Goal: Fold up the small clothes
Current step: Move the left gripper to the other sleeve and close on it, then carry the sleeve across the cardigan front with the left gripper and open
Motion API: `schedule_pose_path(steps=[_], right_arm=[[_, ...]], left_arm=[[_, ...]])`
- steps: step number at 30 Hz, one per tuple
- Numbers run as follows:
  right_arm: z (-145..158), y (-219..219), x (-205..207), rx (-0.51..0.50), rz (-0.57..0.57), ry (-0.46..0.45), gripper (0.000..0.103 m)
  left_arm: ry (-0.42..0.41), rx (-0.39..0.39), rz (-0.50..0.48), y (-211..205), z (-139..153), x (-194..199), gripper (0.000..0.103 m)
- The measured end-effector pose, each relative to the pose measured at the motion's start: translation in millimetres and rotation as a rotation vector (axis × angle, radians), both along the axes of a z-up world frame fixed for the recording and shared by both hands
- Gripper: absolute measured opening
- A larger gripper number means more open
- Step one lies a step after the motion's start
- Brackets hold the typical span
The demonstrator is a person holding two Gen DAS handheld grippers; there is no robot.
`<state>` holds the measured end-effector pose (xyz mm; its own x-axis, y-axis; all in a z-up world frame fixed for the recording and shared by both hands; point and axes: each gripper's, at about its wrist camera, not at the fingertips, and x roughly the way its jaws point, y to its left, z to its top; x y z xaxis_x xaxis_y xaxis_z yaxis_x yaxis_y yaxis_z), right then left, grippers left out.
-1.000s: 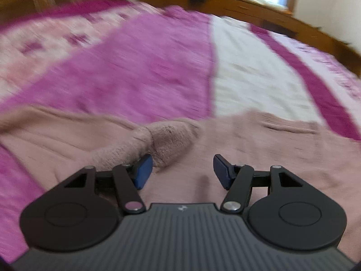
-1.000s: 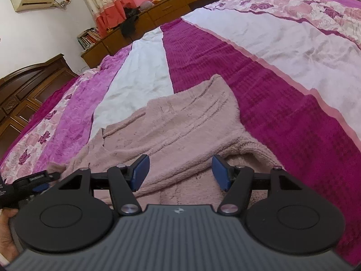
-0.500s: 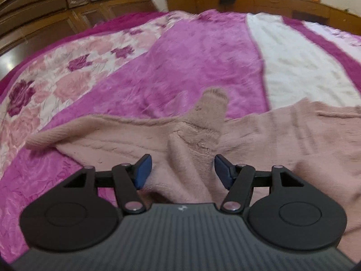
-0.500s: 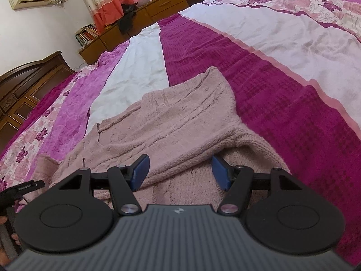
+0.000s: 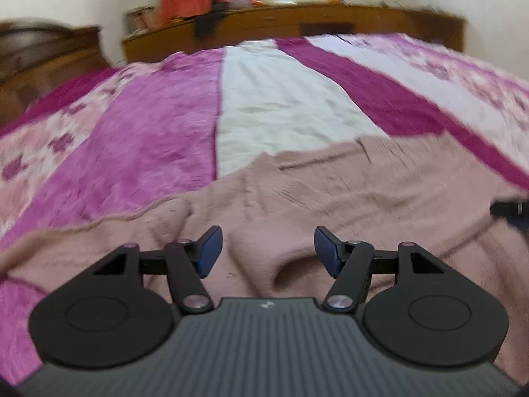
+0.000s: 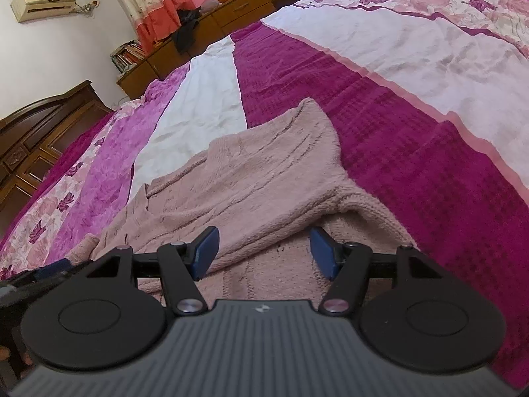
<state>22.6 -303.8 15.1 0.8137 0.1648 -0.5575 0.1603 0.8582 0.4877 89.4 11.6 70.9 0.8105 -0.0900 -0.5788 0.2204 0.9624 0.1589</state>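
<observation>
A dusty-pink knitted sweater [image 5: 330, 192] lies spread on the striped bed cover [image 5: 158, 139]. My left gripper [image 5: 267, 248] is open and empty, just above a fold of the sweater. In the right wrist view the sweater [image 6: 258, 172] lies with one sleeve folded across its body. My right gripper [image 6: 263, 251] is open and empty over the sleeve's lower edge. The tip of the right gripper shows at the right edge of the left wrist view [image 5: 510, 211]. The left gripper shows at the left edge of the right wrist view [image 6: 49, 271].
The bed cover [image 6: 380, 76] has purple, white and floral stripes. A dark wooden headboard [image 6: 39, 132] stands at the left. A low wooden cabinet [image 5: 314, 29] with clutter runs under the window at the far end.
My left gripper has swung right, from the upright sleeve to the sweater's body, staying open. The right gripper has moved slightly forward over the folded sleeve and stays open.
</observation>
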Motion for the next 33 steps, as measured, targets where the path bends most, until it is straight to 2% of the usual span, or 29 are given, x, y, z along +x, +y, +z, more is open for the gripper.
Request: schedule_pose_path(steps=[4,6,8,10,11,12,16,20,23,24,28,31,33], right_arm=[[-0.5,0.0,0.3,0.001,0.000,0.000,0.069],[-0.4,-0.1,0.4,0.002,0.000,0.001,0.069],[-0.4,0.0,0.4,0.001,0.000,0.000,0.069],[-1.3,-0.4,0.5,0.002,-0.001,-0.002,0.069],[-1.9,-1.2,0.6,0.002,-0.001,-0.002,0.069],[-2.6,-2.0,0.9,0.003,-0.002,-0.001,0.069],[-5.5,-4.3,1.5,0.004,-0.003,-0.002,0.069],[-6.0,-3.4,1.7,-0.006,-0.004,0.000,0.069],[-5.4,-4.1,1.6,-0.007,-0.002,0.001,0.069],[-4.9,-4.5,1.4,-0.008,0.000,0.003,0.069],[4.4,-2.9,-0.4,-0.030,0.038,0.033,0.069],[21.8,-1.0,-4.0,-0.067,0.101,0.029,0.069],[35.5,-2.9,-3.6,-0.105,0.121,-0.003,0.069]], left_arm=[[0.025,0.053,-0.054,-11.0,-15.7,4.1,0.064],[0.034,0.084,-0.047,-12.3,-25.2,10.4,0.064],[0.019,0.113,0.001,-10.2,-32.4,16.1,0.064],[-0.007,0.109,0.072,-1.4,-33.6,20.3,0.043],[0.001,0.088,0.114,5.9,-33.1,22.9,0.024],[0.016,0.055,0.159,15.3,-32.8,25.2,0.022],[0.066,-0.046,0.310,50.2,-37.6,25.2,0.023],[0.082,-0.119,0.336,71.9,-35.5,21.0,0.024],[0.089,-0.118,0.333,80.0,-34.4,25.0,0.037],[0.084,-0.115,0.342,83.4,-34.3,26.9,0.038],[0.076,-0.104,0.410,96.4,-32.1,32.6,0.038],[0.089,-0.143,0.402,103.2,-30.5,33.4,0.037],[0.081,-0.116,0.375,99.8,-30.1,33.2,0.036]])
